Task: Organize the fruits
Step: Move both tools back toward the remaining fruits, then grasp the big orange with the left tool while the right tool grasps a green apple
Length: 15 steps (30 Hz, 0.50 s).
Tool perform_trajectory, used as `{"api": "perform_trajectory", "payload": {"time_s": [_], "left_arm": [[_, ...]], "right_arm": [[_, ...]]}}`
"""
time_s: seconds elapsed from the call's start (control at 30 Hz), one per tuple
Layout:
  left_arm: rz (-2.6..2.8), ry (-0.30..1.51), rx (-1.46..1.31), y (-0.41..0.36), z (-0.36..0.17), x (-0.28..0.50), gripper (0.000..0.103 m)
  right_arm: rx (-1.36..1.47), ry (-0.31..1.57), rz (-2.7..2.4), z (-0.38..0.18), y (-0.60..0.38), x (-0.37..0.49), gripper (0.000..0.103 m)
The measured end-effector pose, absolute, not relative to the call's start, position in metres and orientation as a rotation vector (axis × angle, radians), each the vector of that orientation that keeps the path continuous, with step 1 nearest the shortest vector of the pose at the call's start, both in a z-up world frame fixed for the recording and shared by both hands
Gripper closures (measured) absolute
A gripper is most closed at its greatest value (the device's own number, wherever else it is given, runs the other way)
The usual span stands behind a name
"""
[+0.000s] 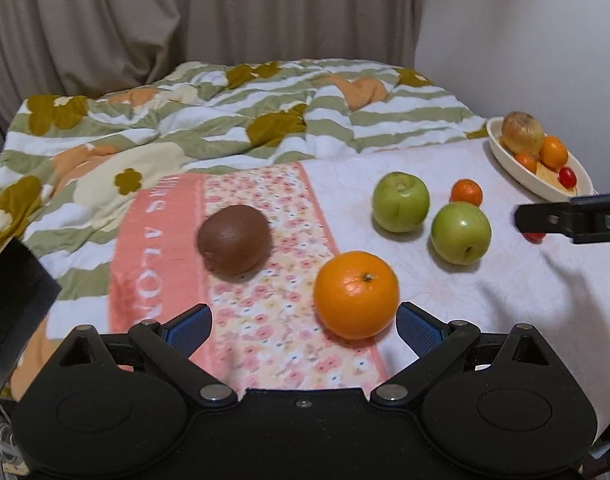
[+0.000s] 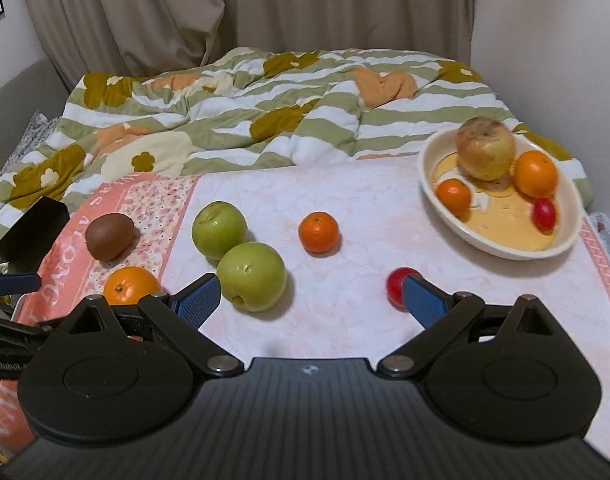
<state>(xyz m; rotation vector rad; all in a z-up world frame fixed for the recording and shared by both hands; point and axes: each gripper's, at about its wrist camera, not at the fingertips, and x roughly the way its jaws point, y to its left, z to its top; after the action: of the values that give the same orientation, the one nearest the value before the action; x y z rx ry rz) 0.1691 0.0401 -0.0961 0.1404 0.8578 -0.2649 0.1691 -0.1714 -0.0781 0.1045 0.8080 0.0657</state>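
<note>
Both tools are spread wide and hold nothing. The left gripper (image 1: 303,326) hangs low over the pink flowered towel (image 1: 265,304), and the big orange (image 1: 356,294) sits just ahead between its blue pads, nearer the right one, with no contact that can be seen. A brown kiwi (image 1: 233,237) lies on the same towel, a little farther off and to the left. On the white cloth (image 2: 345,208) beyond, two green apples (image 2: 251,275) (image 2: 219,229) rest close together, almost touching, with a small mandarin (image 2: 319,231) apart to their right. The right gripper (image 2: 311,298) hovers over bare cloth; a small red fruit (image 2: 397,285) lies partly hidden behind its right finger (image 2: 423,300), and the nearer apple sits just beyond its left finger. The white bowl (image 2: 433,196) stands at the far right, near the cloth's right edge, and holds a yellowish apple (image 2: 485,148), two small oranges and one red fruit, with some of its yellow floor still bare. A rumpled striped quilt (image 2: 225,120) bounds the far side, with curtains (image 2: 245,8) behind it. The widest clear stretch of cloth lies between the mandarin and the bowl.
</note>
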Motion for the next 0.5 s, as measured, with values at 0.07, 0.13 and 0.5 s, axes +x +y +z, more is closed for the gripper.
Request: {"api": "perform_trajectory", "payload": {"time_s": [0.07, 0.13, 0.5], "left_arm": [[-0.292, 0.863, 0.153, 0.033, -0.102, 0.173, 0.003], [-0.308, 0.871, 0.177, 0.026, -0.107, 0.177, 0.005], [-0.323, 0.91, 0.169, 0.004, -0.124, 0.194, 0.026]], "right_arm": [[0.103, 0.815, 0.079, -0.084, -0.168, 0.177, 0.0], [0.098, 0.827, 0.097, -0.089, -0.165, 0.185, 0.0], [0.084, 0.897, 0.184, -0.107, -0.153, 0.211, 0.0]]}}
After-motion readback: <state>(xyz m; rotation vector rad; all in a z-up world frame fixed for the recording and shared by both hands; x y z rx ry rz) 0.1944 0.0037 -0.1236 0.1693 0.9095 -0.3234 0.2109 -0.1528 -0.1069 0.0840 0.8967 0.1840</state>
